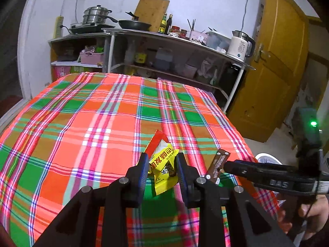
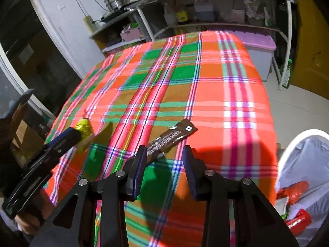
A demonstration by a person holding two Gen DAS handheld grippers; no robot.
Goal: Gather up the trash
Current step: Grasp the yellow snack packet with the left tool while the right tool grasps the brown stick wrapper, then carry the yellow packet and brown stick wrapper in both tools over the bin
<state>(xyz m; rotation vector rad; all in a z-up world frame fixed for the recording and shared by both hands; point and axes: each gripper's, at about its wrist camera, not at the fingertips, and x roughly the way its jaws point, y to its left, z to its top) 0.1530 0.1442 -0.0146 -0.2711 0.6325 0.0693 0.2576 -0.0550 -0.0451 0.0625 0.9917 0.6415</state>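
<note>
The left tongs (image 1: 161,168) grip a yellow snack wrapper (image 1: 164,170) lifted off the plaid cloth (image 1: 82,123). The right tongs (image 2: 164,160) stand open, the brown sachet (image 2: 174,136) not pinched between the pads; its near end lies by the left pad, its long axis running up-right. The bin (image 2: 292,144) sits at the right, nearer this hand.

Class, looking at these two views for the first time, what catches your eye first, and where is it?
The bright plaid cloth fills both views. At its near edge the left gripper pinches a yellow wrapper, with a brown sachet lying just beyond the right gripper. A white bin with red trash stands at the right.
</note>
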